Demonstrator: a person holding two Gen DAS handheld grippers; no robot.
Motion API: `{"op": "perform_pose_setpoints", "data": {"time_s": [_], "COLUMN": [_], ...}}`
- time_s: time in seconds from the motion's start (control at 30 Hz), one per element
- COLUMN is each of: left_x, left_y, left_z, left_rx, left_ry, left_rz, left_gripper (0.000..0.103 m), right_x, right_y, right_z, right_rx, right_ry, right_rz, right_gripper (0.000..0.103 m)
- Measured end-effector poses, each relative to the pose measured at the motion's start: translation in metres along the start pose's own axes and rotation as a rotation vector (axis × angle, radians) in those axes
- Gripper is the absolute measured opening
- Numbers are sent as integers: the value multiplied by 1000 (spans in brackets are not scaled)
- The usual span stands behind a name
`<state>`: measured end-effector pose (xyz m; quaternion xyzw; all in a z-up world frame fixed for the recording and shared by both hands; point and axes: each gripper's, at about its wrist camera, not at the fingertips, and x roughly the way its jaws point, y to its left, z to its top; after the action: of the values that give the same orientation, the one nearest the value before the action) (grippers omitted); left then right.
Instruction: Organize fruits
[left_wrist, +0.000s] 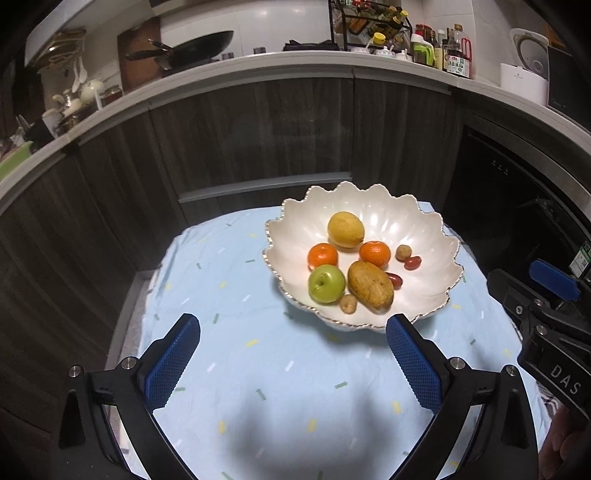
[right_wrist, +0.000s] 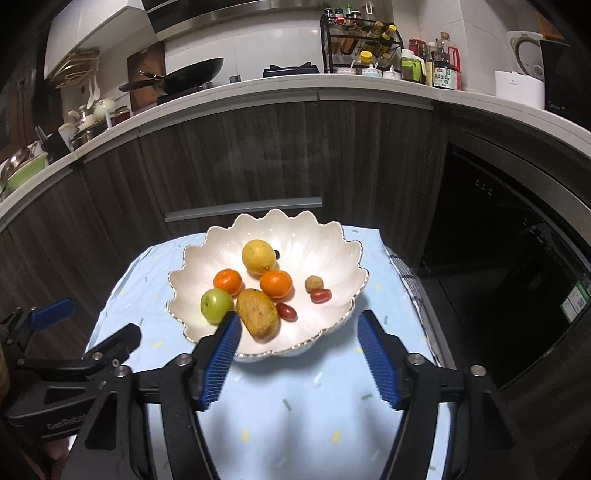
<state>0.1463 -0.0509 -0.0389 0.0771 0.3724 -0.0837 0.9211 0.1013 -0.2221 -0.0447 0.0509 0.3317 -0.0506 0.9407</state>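
We see a white scalloped bowl (left_wrist: 424, 236) on a blue-clothed bench (left_wrist: 236, 295), holding a lemon (left_wrist: 345, 229), two oranges, a green apple (left_wrist: 326, 283) and a mango (left_wrist: 370, 290). Our left gripper (left_wrist: 293, 326) and right gripper (right_wrist: 297, 325) hover before it, jaws apart, empty.

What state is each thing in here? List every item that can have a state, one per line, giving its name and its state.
Left tool: open, holding nothing.
Right tool: open, holding nothing.
Bowl: upright on the cloth, holding fruit.
Lemon: resting in the bowl.
Green apple: in the bowl, stem dimple showing.
Mango: lying on its side in the bowl.
Cloth: spread flat, slightly wrinkled.
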Motion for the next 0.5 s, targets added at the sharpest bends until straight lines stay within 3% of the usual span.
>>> {"op": "perform_pose_setpoints", "data": {"time_s": [0.5], "left_x": [-34], "left_y": [5], "left_z": [-29], "left_rx": [-25], "left_ry": [-17], "left_rz": [67], "left_gripper": [103], "right_x": [-29], "right_y": [1], "right_z": [-26], "right_rx": [-26], "right_ry": [6], "right_rz": [16], "right_gripper": [72]}}
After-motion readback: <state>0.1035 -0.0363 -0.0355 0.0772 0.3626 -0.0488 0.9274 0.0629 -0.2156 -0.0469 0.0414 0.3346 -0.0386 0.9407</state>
